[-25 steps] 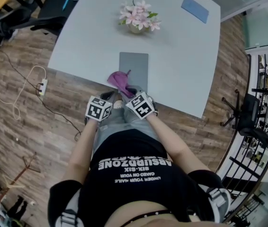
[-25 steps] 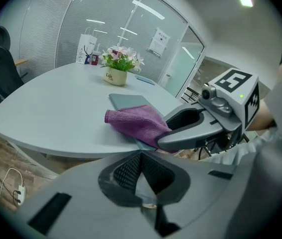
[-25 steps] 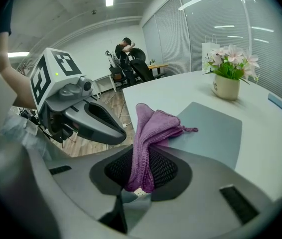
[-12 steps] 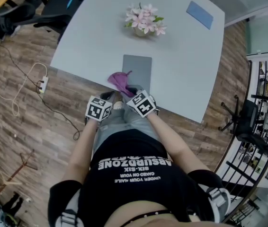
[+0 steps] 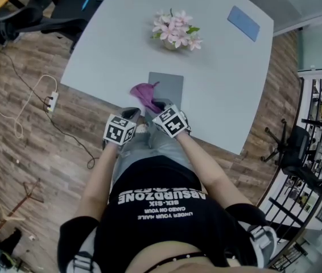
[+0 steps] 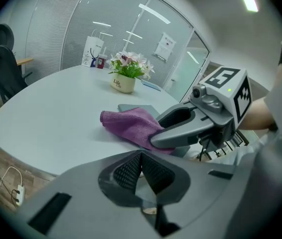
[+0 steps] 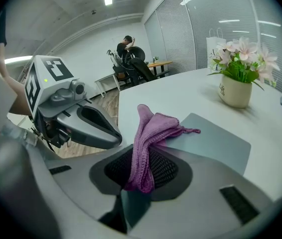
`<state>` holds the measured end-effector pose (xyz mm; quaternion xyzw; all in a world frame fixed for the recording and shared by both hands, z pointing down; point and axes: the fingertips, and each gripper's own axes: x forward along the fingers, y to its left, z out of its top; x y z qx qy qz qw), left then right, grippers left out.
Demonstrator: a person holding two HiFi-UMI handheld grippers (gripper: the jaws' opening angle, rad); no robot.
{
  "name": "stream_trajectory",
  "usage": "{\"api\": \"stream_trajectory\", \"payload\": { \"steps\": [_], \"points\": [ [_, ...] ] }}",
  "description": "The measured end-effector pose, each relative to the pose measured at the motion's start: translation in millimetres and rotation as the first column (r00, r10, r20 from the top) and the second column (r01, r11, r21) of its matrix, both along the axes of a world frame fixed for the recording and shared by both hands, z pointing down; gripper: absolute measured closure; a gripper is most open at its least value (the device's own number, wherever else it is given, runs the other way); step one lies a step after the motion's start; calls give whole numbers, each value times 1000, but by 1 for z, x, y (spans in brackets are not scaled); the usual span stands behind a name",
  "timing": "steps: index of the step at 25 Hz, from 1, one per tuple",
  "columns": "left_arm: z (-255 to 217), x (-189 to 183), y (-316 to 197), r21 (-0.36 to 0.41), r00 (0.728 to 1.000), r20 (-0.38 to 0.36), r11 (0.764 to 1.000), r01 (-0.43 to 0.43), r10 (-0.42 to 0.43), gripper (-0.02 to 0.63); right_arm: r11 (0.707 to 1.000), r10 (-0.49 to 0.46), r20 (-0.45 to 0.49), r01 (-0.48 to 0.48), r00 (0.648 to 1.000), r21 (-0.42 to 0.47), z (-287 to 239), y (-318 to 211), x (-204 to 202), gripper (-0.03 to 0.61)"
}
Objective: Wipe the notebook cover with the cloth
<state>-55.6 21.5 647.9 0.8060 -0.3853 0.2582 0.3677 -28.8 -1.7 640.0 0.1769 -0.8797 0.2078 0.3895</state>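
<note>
A grey notebook (image 5: 167, 85) lies near the front edge of the white table (image 5: 121, 44). My right gripper (image 5: 157, 106) is shut on a purple cloth (image 5: 145, 94), whose free end rests on the notebook's near left corner. In the right gripper view the cloth (image 7: 148, 148) runs up from between the pads and drapes onto the notebook (image 7: 211, 143). My left gripper (image 5: 131, 115) hovers at the table's edge just left of the right one, shut with nothing between its pads (image 6: 131, 169). From the left gripper view the cloth (image 6: 131, 126) and the right gripper (image 6: 181, 131) sit just ahead.
A pot of pink flowers (image 5: 175, 32) stands behind the notebook. A blue notebook (image 5: 243, 23) lies at the table's far right corner. Office chairs (image 5: 53, 10) stand at the far left, and a power strip with cable (image 5: 50, 102) lies on the wooden floor.
Both grippers stay close together at the table's front edge, the cloth still held over the notebook's near corner. The view has shifted slightly; nothing was let go or taken up.
</note>
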Motion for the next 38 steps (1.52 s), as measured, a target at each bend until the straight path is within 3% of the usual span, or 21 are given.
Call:
{"api": "stream_trajectory", "payload": {
  "steps": [14,24,31,38],
  "points": [
    [2,9,-37,-27,1000,-7,1000,1,-1,597,999,25,19,-24,1000,-40,1,-64,-1,468],
    [5,20,-54,-41,1000,-9,999,-23,23,597,999,52,5,-52,999,-16,3,-112,5,466],
    [10,25,-53,-56,998,8,997,-56,56,597,997,64,11,-64,998,-52,8,-116,4,482],
    [16,33,-47,-69,994,34,992,-102,104,597,997,78,13,-78,997,-9,8,-114,3,489]
  ]
}}
